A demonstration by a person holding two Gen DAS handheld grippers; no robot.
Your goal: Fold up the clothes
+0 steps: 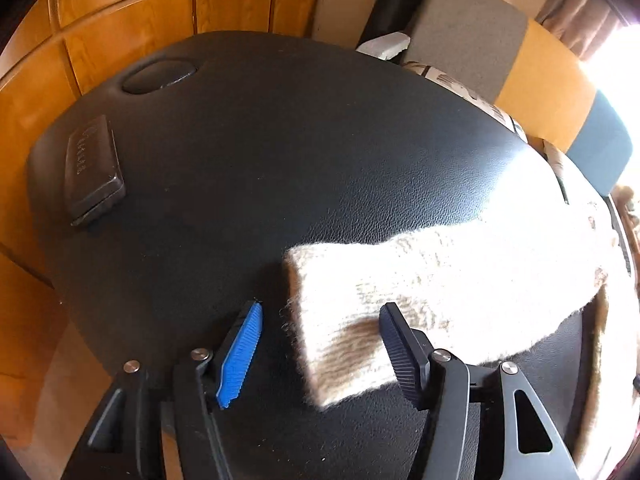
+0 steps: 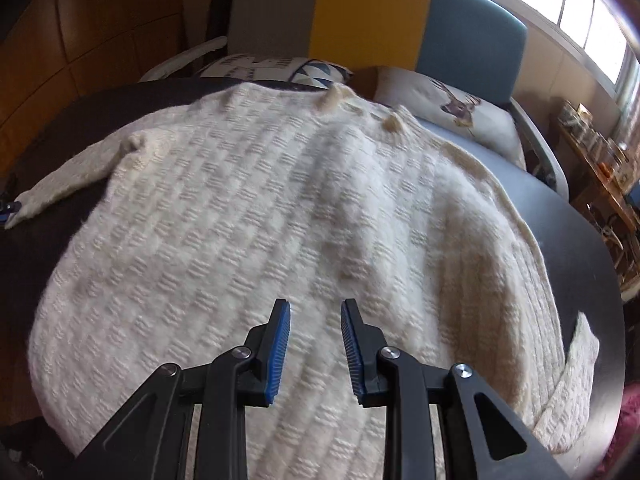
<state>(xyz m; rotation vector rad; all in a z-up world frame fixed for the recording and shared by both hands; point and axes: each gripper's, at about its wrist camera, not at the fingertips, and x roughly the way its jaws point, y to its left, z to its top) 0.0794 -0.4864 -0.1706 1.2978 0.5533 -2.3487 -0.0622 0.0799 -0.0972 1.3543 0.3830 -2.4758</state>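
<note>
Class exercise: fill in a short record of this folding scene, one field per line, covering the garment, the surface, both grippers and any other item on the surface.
Garment: cream knitted sweater, spread flat
Surface: black table
Left sleeve: stretched out sideways
Left gripper: open, astride the sleeve cuff
Right gripper: open, above the sweater body
Other item: dark case, apart from the sweater

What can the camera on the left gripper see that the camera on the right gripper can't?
Only the left wrist view shows the flat dark case on the black table, and the left gripper open around the sleeve cuff. Only the right wrist view shows the sweater's wide body, the deer pillow, the windows and the right gripper, open above the knit. Both show the cream sweater, the black table and the grey, yellow and blue sofa back.
</note>
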